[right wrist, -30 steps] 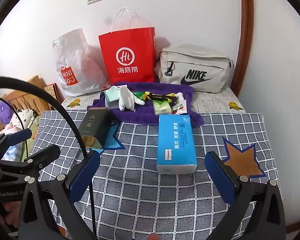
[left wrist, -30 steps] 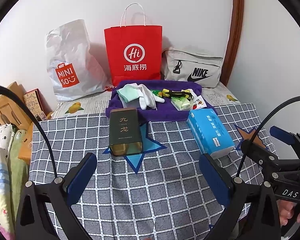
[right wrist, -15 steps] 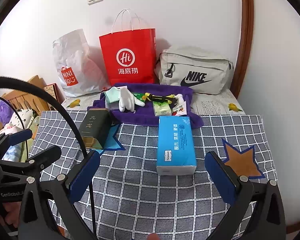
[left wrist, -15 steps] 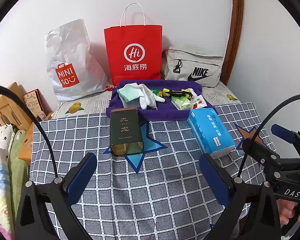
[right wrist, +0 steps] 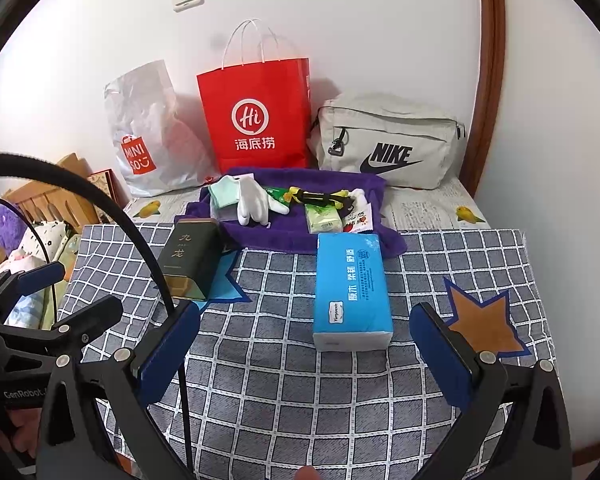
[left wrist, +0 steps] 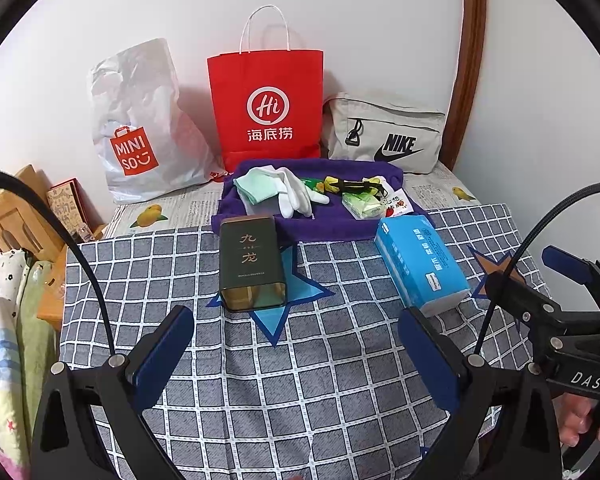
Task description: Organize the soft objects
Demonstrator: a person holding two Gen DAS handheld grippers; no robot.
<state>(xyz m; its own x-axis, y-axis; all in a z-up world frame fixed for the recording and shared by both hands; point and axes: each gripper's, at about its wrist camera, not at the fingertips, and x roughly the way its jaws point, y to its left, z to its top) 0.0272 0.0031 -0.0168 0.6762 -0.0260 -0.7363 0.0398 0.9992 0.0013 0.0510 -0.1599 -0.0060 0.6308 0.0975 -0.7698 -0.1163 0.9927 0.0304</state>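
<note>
A purple towel (left wrist: 332, 228) (right wrist: 300, 236) lies at the back of the checked table, holding a mint cloth (left wrist: 258, 186), white gloves (left wrist: 296, 196) (right wrist: 256, 200), a green tissue pack (left wrist: 362, 206) (right wrist: 322, 218) and small packets. A blue tissue pack (left wrist: 420, 264) (right wrist: 352, 288) lies in front of it on the right. A dark green tin (left wrist: 252, 262) (right wrist: 190, 260) lies on the left. My left gripper (left wrist: 296, 360) is open and empty, short of the tin. My right gripper (right wrist: 304, 360) is open and empty, just short of the blue pack.
A white Miniso bag (left wrist: 140, 128), a red paper bag (left wrist: 266, 108) and a grey Nike bag (left wrist: 384, 136) stand against the back wall. Wooden furniture and bedding (left wrist: 4, 280) lie off the table's left edge. The wall is close on the right.
Both grippers have drifted slightly; the view has barely shifted. Nothing on the table has moved.
</note>
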